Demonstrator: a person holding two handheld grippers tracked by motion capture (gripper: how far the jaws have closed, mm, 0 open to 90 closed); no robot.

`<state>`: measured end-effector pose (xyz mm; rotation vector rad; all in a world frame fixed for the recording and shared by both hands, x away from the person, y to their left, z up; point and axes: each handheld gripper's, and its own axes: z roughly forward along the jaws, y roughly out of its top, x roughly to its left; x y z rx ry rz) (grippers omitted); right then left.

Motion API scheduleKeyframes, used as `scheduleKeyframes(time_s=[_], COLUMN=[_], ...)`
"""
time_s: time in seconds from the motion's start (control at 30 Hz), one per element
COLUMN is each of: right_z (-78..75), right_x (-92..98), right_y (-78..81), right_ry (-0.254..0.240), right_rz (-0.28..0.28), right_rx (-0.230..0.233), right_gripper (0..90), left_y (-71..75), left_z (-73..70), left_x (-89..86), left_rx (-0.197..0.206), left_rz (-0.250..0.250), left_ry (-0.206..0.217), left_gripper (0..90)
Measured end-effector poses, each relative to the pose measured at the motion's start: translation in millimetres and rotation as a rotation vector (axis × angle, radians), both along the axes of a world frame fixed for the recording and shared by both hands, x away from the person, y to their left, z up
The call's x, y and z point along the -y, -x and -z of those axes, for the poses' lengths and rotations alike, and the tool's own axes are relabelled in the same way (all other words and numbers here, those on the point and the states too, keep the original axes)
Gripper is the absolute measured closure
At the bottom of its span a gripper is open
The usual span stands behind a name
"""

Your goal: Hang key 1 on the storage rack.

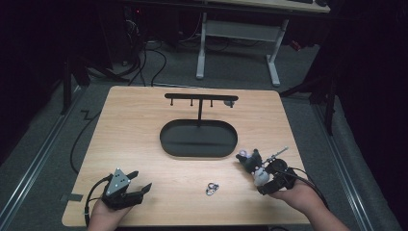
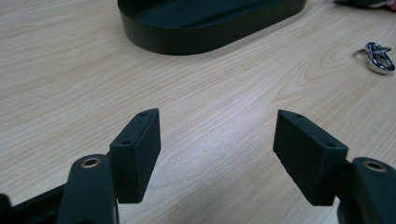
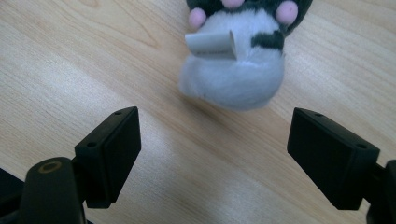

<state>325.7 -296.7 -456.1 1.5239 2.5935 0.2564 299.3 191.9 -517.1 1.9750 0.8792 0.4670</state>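
Observation:
A black, white and pink plush toy (image 1: pixel 251 163) lies on the wooden table at the right, in front of the tray. In the right gripper view the plush toy (image 3: pixel 236 70) sits just beyond the jaws. My right gripper (image 1: pixel 264 179) (image 3: pixel 215 123) is open, with bare table between its jaws. A small silver metal clasp (image 1: pixel 212 188) (image 2: pixel 379 58) lies near the front middle. At the front left, my left gripper (image 1: pixel 139 180) (image 2: pixel 218 122) rests open and holds nothing, pointing toward the tray and clasp.
A black oval tray (image 1: pixel 168 139) (image 2: pixel 187 39) stands at mid-table, with a T-shaped hanger bar (image 1: pixel 199 97) with small hooks rising from its back. A desk with white legs (image 1: pixel 274 62) and floor cables lie beyond the far edge.

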Motion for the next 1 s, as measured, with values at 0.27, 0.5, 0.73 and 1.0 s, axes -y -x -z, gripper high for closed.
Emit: scheduleKeyframes(time_s=[0.27,0.5,0.73,1.0], right_z=[-7.5,-2.2,13.1,21.8], right_x=[-6.8,-14.4,-14.1,-11.8], right_y=[-17.4,-34.2,-48.9,-54.1], right_ry=[0.024,0.028,0.023,-0.001], right_rz=[-0.025,-0.025,0.003,0.058], right_rx=[-0.053,-0.084,-0.112,-0.121], right_gripper=[18.0,18.4,25.7,38.5], left_y=[0.0,0.3,0.3,0.5], left_z=[-0.1,0.3,0.6,0.9], left_x=[-0.6,-0.2,-0.9,-1.1], left_rx=[0.002,0.002,-0.001,-0.005], left_rz=[0.002,0.007,0.011,0.017], left_ry=[-0.001,-0.003,-0.006,-0.012], left_gripper=[32.6,32.6,32.5,32.6])
